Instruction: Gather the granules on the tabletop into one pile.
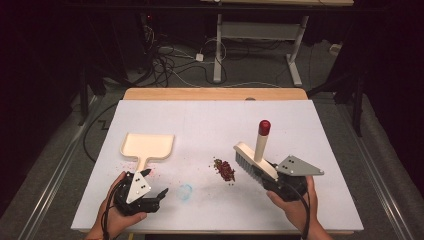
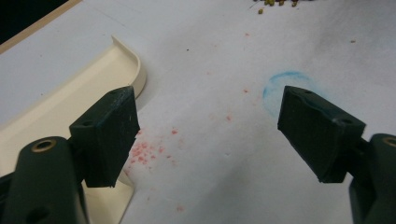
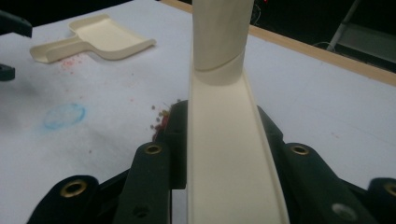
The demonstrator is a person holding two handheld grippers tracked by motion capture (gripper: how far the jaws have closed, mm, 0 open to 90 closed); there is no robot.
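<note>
Where the high view looks down, the right gripper (image 1: 260, 174) pinches the brush (image 1: 254, 161), its handle upright, bristles just right of the debris (image 1: 224, 170). The left gripper (image 1: 157, 196) lies low at the near edge with jaws spread, beside the dustpan (image 1: 147, 146) handle. Left gripper view: pads apart over bare table (image 2: 219, 116), the dustpan (image 2: 56, 107) at left. Right gripper view: both jaws clamp the brush (image 3: 224, 154) back; the debris (image 3: 161, 119) lies just left.

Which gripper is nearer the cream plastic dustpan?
Left. The left gripper sits open right beside the cream plastic dustpan handle; the right gripper, shut on the cream brush, is across the table.
</note>
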